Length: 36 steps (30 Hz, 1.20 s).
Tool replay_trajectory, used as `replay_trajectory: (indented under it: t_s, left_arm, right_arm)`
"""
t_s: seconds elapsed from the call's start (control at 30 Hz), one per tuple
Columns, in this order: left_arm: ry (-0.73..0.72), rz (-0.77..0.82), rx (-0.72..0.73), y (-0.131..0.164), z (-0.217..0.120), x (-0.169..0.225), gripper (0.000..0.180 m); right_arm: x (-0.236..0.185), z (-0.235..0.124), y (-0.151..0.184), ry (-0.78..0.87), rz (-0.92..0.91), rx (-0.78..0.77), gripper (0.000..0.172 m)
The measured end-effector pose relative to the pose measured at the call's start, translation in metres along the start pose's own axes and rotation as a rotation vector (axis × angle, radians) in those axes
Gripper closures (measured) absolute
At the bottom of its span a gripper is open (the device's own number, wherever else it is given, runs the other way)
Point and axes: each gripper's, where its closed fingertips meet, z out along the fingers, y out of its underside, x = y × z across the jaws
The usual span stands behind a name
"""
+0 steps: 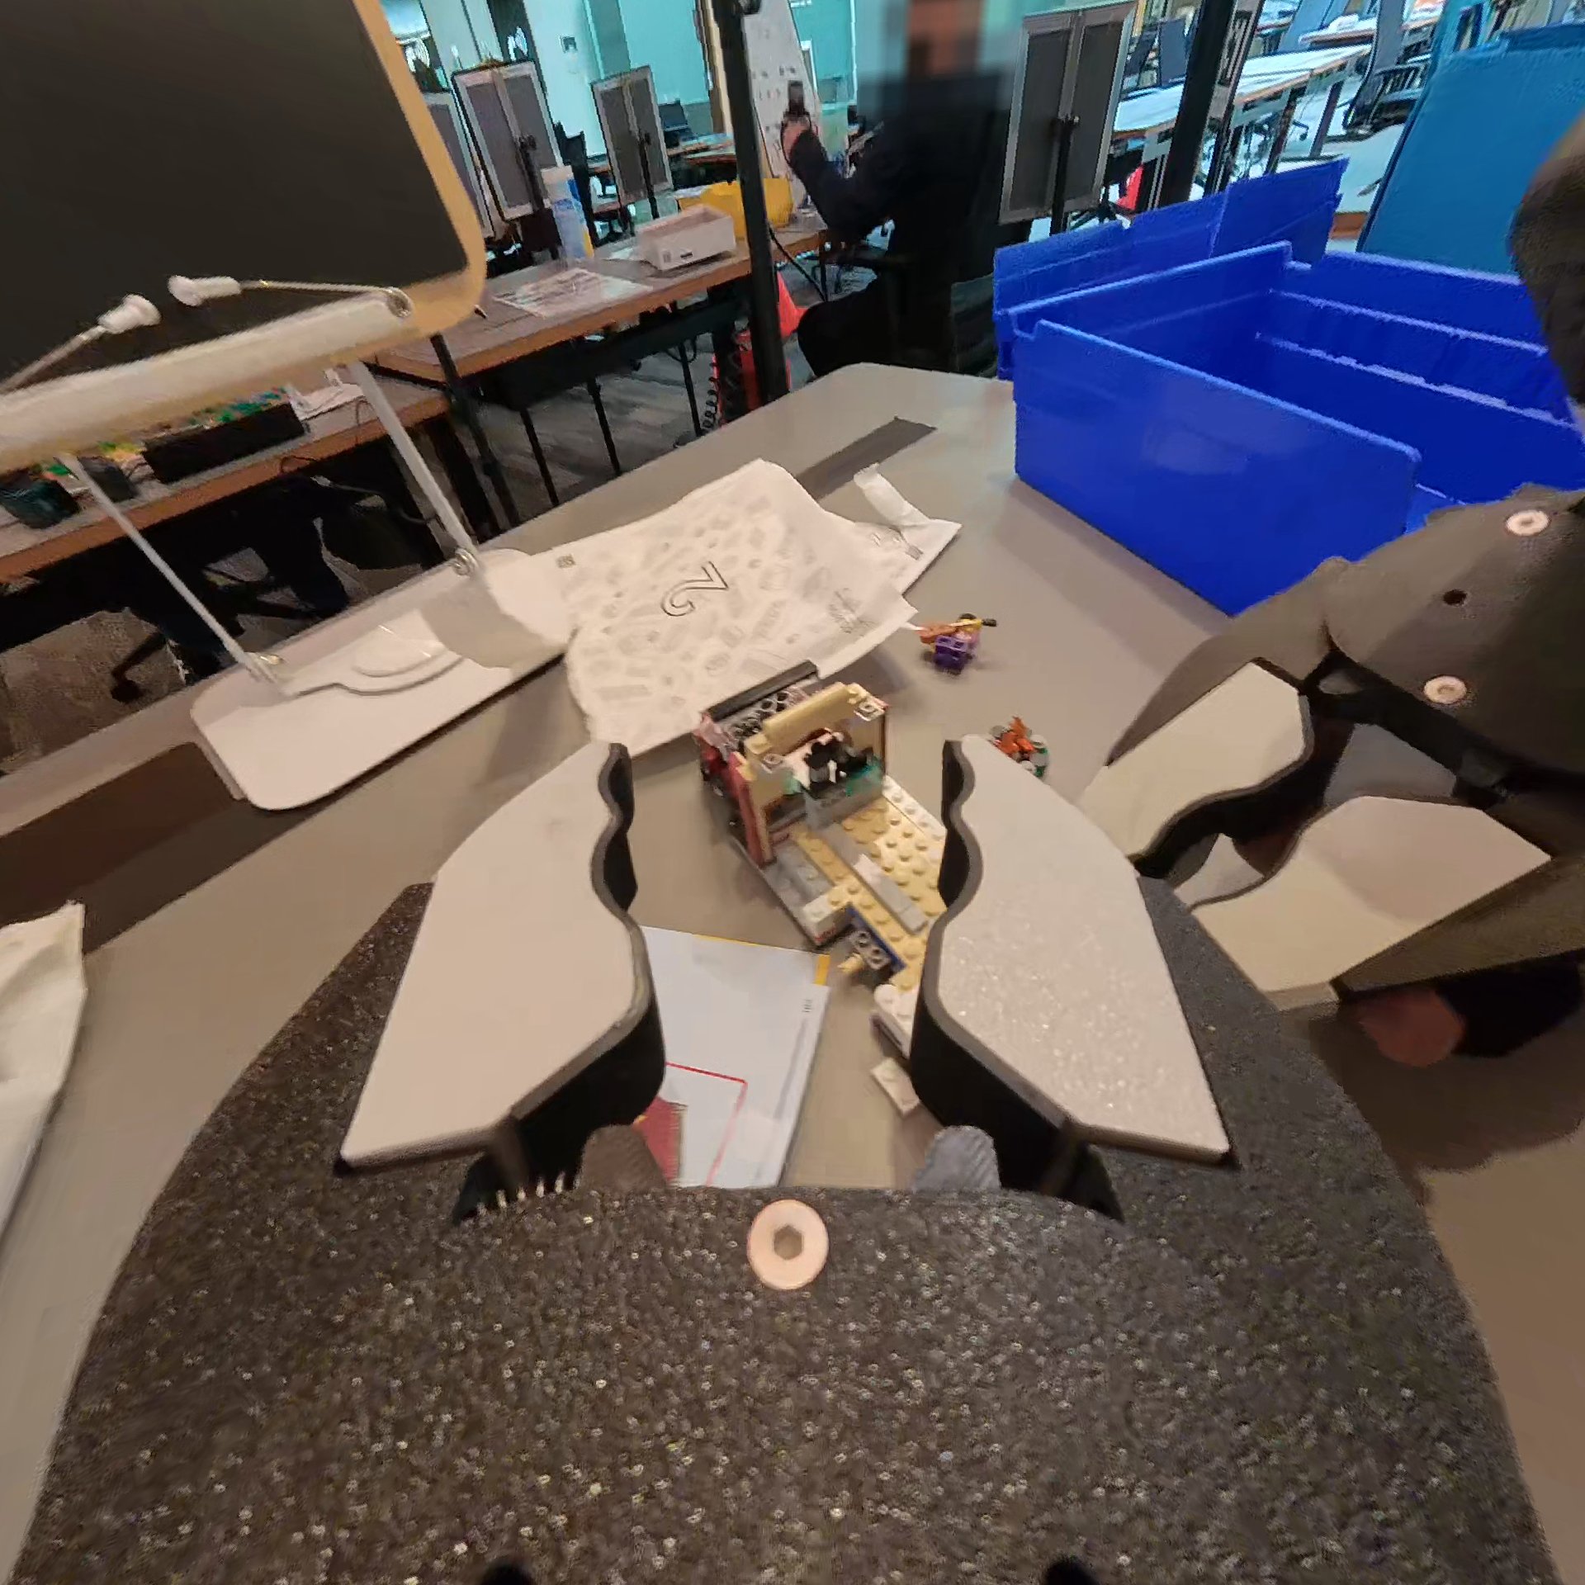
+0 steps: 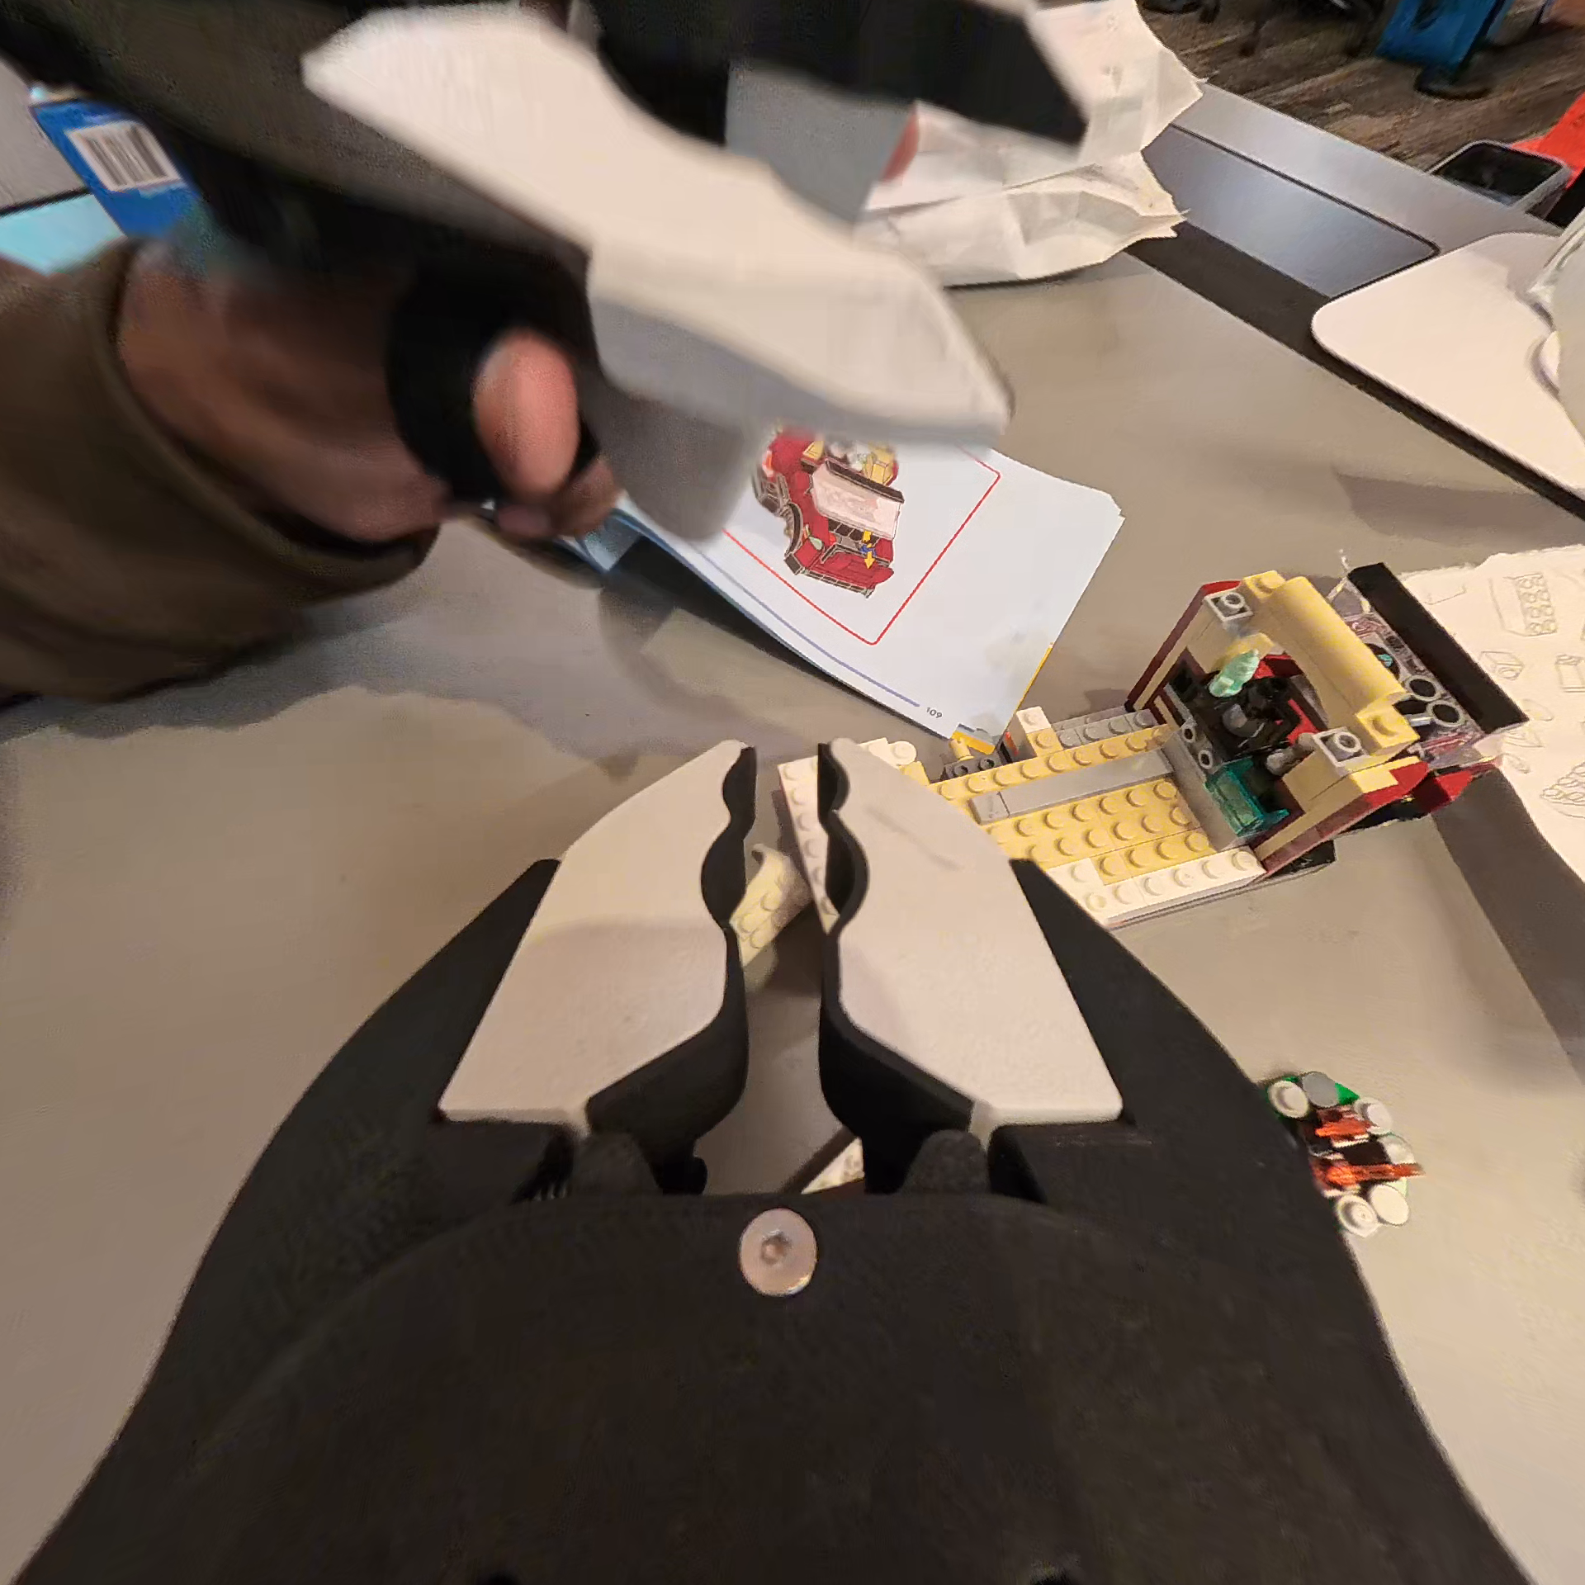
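1. My left claw [image 1: 785, 798] stands wide apart above the brick model [image 1: 815, 798], frame centre, on the counter [image 1: 1072, 549].
2. My right claw [image 2: 785, 772] is nearly together, nothing visibly clamped, over a white plate [image 2: 798, 815].
3. Model: probably light, rigid, liable to snap apart; grip the studded base.
4. Blue bins [image 1: 1244, 446], upper right: no contents visible.

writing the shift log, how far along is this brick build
Done: a studded tan floor with a red and cream back wall stands assembled. In hand: nothing plainly; the left gripper gapes over it, the right gripper hovers nearly closed. Left: a loose white piece and a purple figure.
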Motion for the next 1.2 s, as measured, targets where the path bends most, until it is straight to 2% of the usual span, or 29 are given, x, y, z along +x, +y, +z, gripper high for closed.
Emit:
replay_trajectory:
  t_s: [0.17,0.37,0.77,1.2]
  left_arm:
    - [-0.006,0.035,-0.065,0.019,-0.002,0.012,0.111]
    - [0.094,-0.148,-0.152,0.045,-0.001,0.017,0.111]
    - [0.167,-0.157,-0.184,0.051,0.003,0.04,0.113]
    - [0.156,-0.122,-0.184,0.051,0.002,0.042,0.116]
  right_arm:
    - [0.001,0.002,0.003,0.009,-0.014,-0.013,0.158]
    - [0.002,0.005,0.006,0.008,-0.005,-0.023,0.157]
    - [0.007,0.005,0.009,0.028,0.015,-0.022,0.157]
    - [0.006,0.005,0.011,0.03,0.011,-0.026,0.157]
